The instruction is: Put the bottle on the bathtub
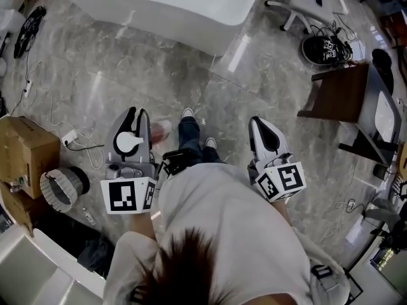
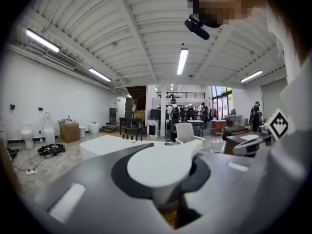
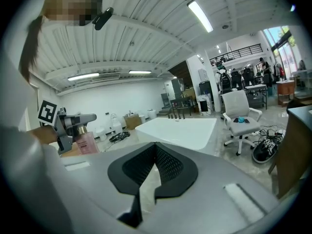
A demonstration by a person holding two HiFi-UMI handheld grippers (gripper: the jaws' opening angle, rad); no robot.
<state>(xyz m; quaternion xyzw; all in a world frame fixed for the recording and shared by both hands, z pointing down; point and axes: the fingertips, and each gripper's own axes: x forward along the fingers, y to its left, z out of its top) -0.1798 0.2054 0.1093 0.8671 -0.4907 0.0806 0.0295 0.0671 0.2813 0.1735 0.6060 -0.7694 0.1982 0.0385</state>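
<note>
Carrying is judged to be the step in hand: the bottle (image 3: 88, 143), a pink one with a gold-coloured top, is held in the air by the left gripper (image 1: 137, 115), and it has not yet been brought to the bathtub (image 1: 166, 6). The fingers of the left gripper are closed on the upper part of the bottle, so that the pink body hangs below them, as is seen from the right gripper view; in the left gripper view only a gold-coloured part is made out low between the fingers. The right gripper (image 1: 259, 123) is held level with the left, on the right of the person (image 1: 216, 234), and its fingers are drawn almost together with nothing between them. The bathtub stands on the marble floor (image 1: 127, 68) at the far side of the scene, well apart from both grippers, with an office chair (image 3: 240, 115) to its right. For the next move, the ground between the person and the tub would have to be crossed and the left gripper brought over the flat white rim. The bottle would then need to be lowered upright until its base is borne by the rim, and only then should the fingers be opened. Since the rim is narrow and smooth, a tilted release is judged likely to let the bottle tip or slide.
</note>
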